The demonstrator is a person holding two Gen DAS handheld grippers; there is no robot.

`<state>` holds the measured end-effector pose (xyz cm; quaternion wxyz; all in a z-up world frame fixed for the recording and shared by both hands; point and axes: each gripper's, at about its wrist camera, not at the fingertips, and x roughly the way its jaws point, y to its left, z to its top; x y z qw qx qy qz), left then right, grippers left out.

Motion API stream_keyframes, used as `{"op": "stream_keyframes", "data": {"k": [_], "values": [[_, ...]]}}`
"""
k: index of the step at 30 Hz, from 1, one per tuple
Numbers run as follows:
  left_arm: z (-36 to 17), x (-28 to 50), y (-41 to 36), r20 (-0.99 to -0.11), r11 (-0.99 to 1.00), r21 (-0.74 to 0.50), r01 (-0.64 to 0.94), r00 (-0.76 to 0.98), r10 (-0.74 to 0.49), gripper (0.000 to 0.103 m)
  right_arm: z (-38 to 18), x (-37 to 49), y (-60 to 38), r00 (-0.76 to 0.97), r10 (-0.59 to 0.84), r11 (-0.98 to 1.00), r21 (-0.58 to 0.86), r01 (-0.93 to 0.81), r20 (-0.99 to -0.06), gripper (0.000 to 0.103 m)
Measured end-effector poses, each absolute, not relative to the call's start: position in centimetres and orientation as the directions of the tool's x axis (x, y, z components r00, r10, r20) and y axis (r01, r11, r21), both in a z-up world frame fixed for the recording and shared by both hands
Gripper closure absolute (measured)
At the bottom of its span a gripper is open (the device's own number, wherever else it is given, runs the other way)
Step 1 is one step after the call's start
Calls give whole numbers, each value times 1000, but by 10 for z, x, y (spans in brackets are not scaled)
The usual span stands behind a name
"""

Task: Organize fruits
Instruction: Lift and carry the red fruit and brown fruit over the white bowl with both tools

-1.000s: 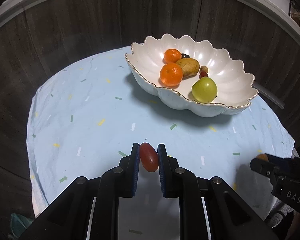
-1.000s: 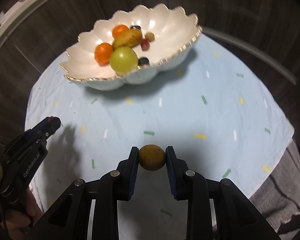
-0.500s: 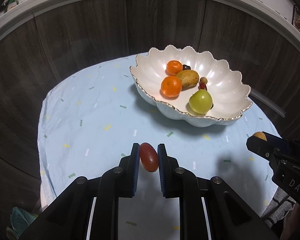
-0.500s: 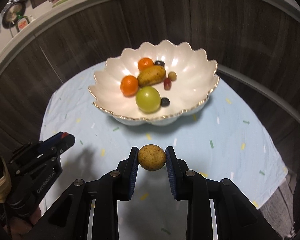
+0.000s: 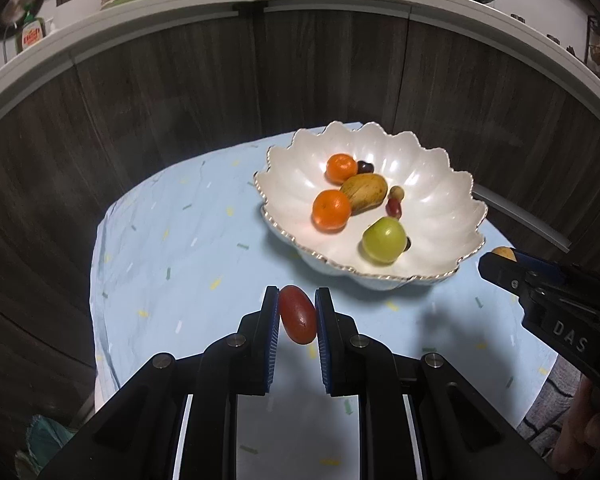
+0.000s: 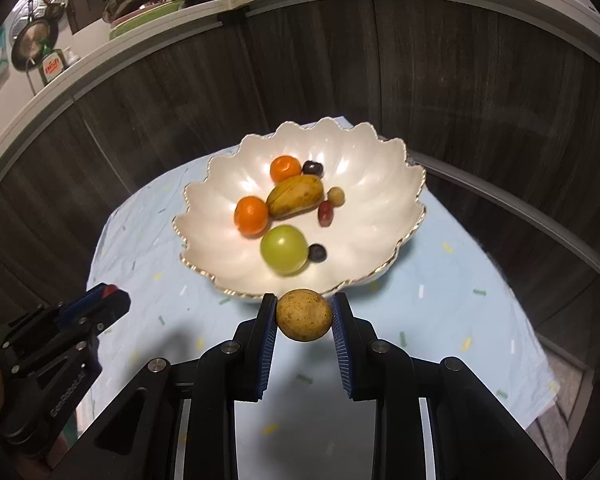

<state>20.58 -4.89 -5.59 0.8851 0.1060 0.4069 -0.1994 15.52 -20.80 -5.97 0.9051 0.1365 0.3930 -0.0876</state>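
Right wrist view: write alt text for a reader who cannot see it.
The right gripper pinches a round speckled brown fruit just short of a scalloped white bowl holding two oranges, a green fruit and grapes. The bowl sits on a pale blue cloth; the left gripper shows at left.

Both grippers are matte black – the left gripper (image 5: 297, 320) and right gripper (image 6: 304, 320) each carry ribbed blue pads (image 5: 273, 336) and round silver screws (image 5: 236, 340). White lettering marks their sides – "DAS" (image 5: 570, 336) on one, "GenRobot.AI" (image 6: 66, 396) on the other.
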Motion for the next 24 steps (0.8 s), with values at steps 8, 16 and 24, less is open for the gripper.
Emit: {"op": "stream_keyframes", "data": {"k": [8, 16, 24], "values": [[-41, 213, -74, -751, 890, 45, 454, 603, -270, 85, -46, 166, -228, 701, -55, 954, 171, 248, -712, 75], [-29, 227, -93, -736, 884, 60, 464, 619, -275, 85, -33, 182, -243, 722, -45, 965, 157, 210, -691, 75], [-27, 239, -110, -729, 879, 69, 472, 625, -279, 84, -28, 202, -254, 722, -31, 978, 127, 165, -691, 75]]}}
